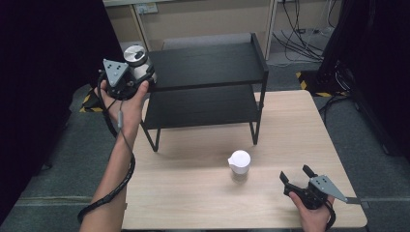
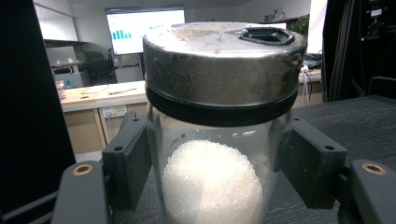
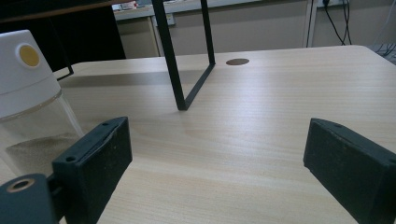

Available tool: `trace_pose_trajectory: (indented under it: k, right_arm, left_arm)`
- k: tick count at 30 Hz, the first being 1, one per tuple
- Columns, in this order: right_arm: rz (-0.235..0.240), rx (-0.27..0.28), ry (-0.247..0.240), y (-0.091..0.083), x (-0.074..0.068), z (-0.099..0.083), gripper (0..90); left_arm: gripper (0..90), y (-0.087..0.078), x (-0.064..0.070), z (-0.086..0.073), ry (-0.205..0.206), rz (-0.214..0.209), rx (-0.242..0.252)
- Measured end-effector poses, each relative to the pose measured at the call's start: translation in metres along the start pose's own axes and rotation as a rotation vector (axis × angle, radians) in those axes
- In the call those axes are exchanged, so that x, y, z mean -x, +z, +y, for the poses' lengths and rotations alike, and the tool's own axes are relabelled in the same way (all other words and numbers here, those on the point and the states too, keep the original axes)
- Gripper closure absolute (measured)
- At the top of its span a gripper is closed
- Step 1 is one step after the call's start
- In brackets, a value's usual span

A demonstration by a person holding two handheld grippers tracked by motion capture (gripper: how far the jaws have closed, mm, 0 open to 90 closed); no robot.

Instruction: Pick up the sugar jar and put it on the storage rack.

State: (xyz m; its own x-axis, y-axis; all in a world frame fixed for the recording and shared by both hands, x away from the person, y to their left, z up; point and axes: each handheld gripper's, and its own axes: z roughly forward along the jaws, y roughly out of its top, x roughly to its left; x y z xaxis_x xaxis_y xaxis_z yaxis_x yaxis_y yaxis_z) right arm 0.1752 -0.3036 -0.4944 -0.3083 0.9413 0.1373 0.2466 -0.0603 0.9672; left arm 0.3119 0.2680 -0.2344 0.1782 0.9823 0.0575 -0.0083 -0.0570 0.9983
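Left tool (image 1: 140,77): clenched on the glass jar (image 2: 212,177), one jaw flat against each side of the glass body; held at the left end of the upper shelf (image 1: 208,63) of the black rack (image 1: 203,104).
Jar: upright, metal lid (image 2: 224,60) with a black band under its rim; white granules (image 2: 210,186) fill the lower part. In the left gripper view the dark shelf surface lies under and behind it; whether the base rests on the shelf I cannot tell.
Jar in high view: lid (image 1: 134,54) shows just beside the grey plate of the left tool, at the shelf's left edge.
Right tool (image 1: 296,175): released, jaws spread wide with nothing between them; low over the table (image 1: 193,203) near its front right corner.
White-capped bottle (image 1: 240,164): upright on the table in front of the rack, left of the right tool and apart from it.
Bottle in right gripper view: white cap with a yellow dot (image 3: 29,55), clear body below, beyond the left jaw, not touching.
Rack leg (image 3: 180,65): stands on the table ahead of the right tool.
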Motion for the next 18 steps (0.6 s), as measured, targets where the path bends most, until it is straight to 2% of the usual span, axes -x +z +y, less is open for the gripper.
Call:
trace_pose_trajectory:
  k: [18]
  right_arm:
    - [0.001,0.000,-0.004,0.000,0.000,0.000,8.1]
  left_arm:
    - [30.4,0.013,-0.009,0.007,-0.074,-0.016,-0.045]
